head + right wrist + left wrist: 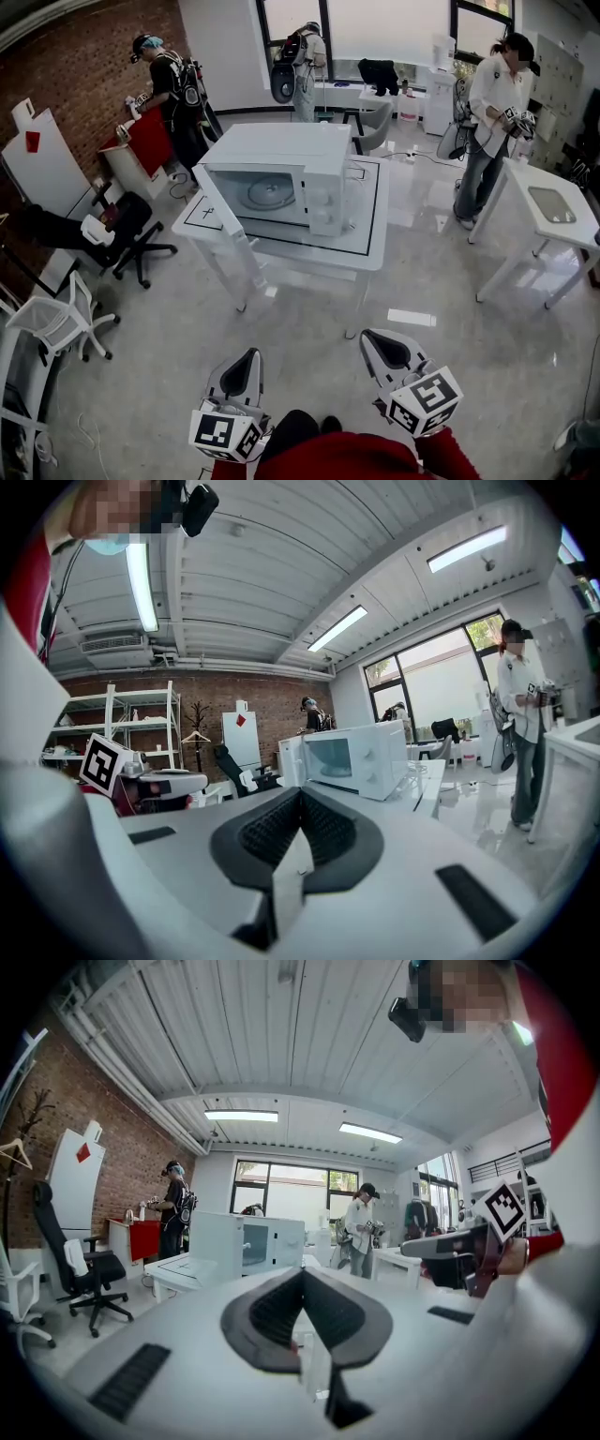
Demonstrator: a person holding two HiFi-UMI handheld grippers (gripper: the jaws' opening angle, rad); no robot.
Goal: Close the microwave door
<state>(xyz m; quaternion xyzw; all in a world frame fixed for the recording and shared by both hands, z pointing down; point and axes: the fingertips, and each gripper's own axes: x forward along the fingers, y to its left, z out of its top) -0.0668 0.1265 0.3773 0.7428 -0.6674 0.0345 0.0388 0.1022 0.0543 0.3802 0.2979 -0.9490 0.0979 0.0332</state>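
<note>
black office chair [129, 225] | white chair [54, 321] | side table [583, 228] | red cabinet [150, 141] | brick wall [75, 84]

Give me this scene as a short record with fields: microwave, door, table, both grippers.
microwave: on the table, turntable visible inside
door: appears swung open at the microwave's left side
table: white, black outline marked on top
left gripper: jaws together, empty, far from the microwave
right gripper: jaws together, empty, far from the microwave
</note>
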